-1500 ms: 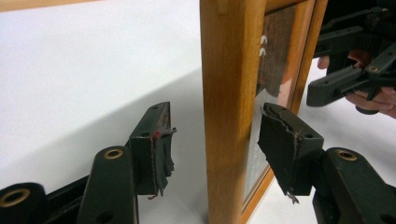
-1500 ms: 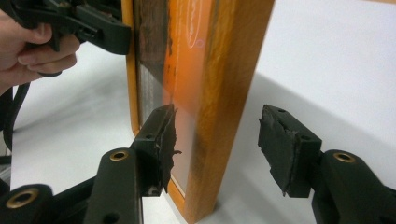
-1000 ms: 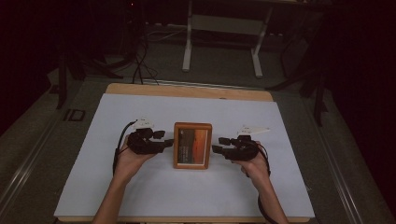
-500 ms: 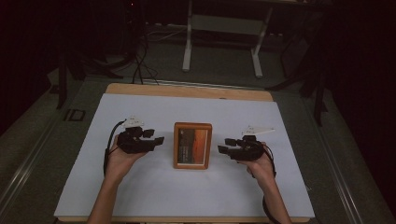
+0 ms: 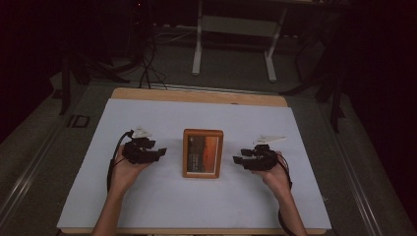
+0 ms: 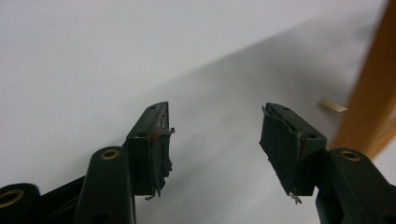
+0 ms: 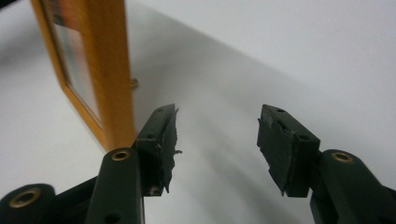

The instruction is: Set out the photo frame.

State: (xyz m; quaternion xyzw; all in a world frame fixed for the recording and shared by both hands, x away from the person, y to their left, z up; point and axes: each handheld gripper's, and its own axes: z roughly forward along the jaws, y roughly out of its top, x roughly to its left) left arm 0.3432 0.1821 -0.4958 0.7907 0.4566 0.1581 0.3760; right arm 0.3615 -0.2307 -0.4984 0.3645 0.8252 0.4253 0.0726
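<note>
A wooden picture frame (image 5: 202, 153) lies flat at the middle of the white-covered surface (image 5: 147, 118), flanked by a person's two hand-held grippers — neither touching it. The left gripper (image 5: 158, 152) hovers just off the frame's left edge, the right gripper (image 5: 237, 160) just off its right, both pointing inward at it. In the left gripper view the fingers (image 6: 154, 135) stand released, with only bare white covering between them and the frame's orange-brown edge (image 6: 373, 93) off to one side. In the right gripper view the fingers (image 7: 161, 135) are likewise apart and empty, the frame (image 7: 105, 70) rising just beside one of them. Judged from this, the step in hand is the approach, with a two-sided pickup or shift of the frame seemingly in prospect. The next move would call for each gripper to close in on its side rail, with the fingers straddling the wood's thin edge near the surface before clenching — evenly, so the frame does not skid or tip.
</note>
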